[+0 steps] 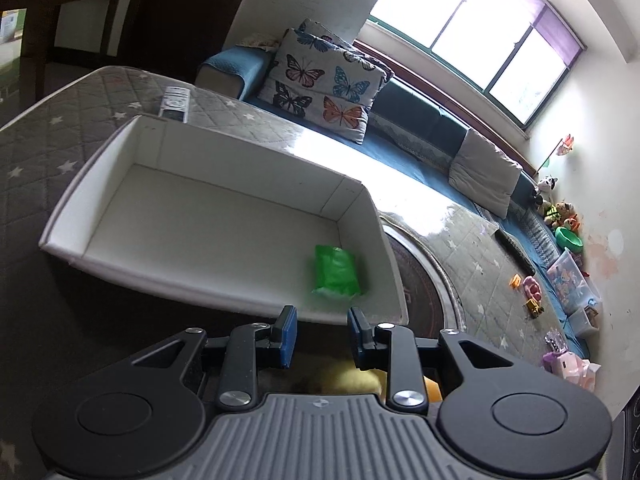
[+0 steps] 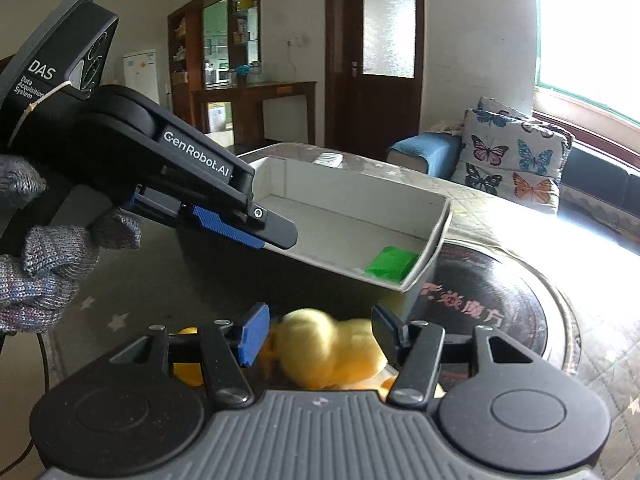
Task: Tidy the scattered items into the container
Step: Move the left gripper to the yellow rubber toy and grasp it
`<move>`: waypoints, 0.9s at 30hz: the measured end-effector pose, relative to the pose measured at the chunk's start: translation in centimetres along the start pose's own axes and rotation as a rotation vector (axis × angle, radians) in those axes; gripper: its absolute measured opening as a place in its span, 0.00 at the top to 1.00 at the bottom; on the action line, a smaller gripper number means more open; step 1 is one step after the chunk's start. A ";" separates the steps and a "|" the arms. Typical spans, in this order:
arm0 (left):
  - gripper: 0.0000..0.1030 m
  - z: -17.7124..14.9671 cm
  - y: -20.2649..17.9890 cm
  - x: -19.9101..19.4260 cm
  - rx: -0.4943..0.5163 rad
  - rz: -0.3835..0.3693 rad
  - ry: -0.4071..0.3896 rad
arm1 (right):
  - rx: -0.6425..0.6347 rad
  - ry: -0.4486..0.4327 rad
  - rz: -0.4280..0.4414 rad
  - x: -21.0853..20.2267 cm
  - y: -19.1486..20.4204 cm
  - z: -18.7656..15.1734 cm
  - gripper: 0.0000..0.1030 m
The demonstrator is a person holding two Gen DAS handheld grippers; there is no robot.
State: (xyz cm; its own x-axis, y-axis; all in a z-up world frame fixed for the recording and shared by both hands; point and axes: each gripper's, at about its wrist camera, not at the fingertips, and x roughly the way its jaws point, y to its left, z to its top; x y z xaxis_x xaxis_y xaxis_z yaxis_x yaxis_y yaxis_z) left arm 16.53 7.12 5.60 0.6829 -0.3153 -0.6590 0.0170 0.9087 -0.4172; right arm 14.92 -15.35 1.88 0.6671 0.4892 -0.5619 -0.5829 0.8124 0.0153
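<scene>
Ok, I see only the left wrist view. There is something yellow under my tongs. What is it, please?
Observer: A yellow plush toy, blurred, lying on the table just before the white box.
Operator: Where are the right tongs?
Observer: The right tongs are around the toy, with the jaws wide open and a gap at the blue pad.
Operator: And how do my left tongs look from there?
Observer: The left tongs reach over the box's near wall, held by a hand in a grey knitted glove.
</scene>
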 end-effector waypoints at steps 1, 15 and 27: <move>0.71 -0.3 0.0 -0.3 0.005 0.006 -0.004 | -0.005 0.001 0.006 -0.1 0.3 -0.1 0.43; 0.71 -5.5 3.9 -4.3 -0.100 0.075 -0.030 | -0.126 0.043 0.135 0.7 5.7 -2.5 0.36; 0.70 -8.4 6.3 -5.6 -0.173 0.056 0.013 | -0.175 0.123 0.178 4.3 7.9 -3.4 0.35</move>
State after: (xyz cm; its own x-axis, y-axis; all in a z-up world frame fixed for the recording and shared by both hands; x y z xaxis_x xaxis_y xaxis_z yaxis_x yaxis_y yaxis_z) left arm 6.68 12.34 1.36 0.6698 -0.2702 -0.6916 -0.1476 0.8644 -0.4807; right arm 11.65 -7.94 -3.23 0.4922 0.5683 -0.6593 -0.7641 0.6449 -0.0144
